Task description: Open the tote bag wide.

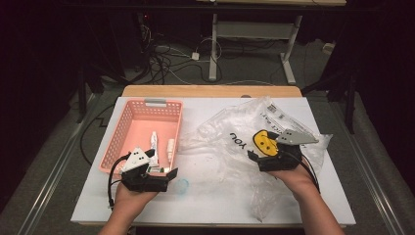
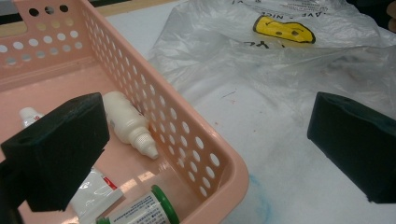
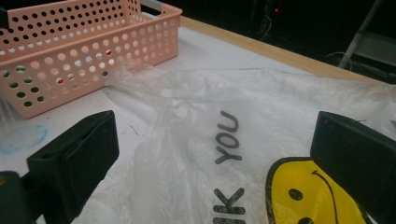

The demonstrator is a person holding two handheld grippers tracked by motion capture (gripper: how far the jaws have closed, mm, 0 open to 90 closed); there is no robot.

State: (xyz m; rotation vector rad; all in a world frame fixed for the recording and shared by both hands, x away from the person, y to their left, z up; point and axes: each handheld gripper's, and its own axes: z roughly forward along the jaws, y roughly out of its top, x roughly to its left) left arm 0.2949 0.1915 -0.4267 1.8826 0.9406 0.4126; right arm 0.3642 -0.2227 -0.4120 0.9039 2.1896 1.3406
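Left claw (image 1: pixel 166 177): my jaws stand wide apart, holding nothing, over the near right corner of the pink basket (image 1: pixel 128 128)
Basket contents: a small white bottle (image 2: pixel 129 123), a tube (image 2: pixel 93 191) and a green-capped container (image 2: pixel 144 207) (label too blurred to read)
Right claw (image 1: pixel 254 155): jaws spread wide as well, empty, hovering just above the clear plastic bag (image 1: pixel 235 142)
Bag: lies crumpled on the white table (image 1: pixel 215 196), right of the basket, yellow smiley face (image 3: pixel 308 196) up
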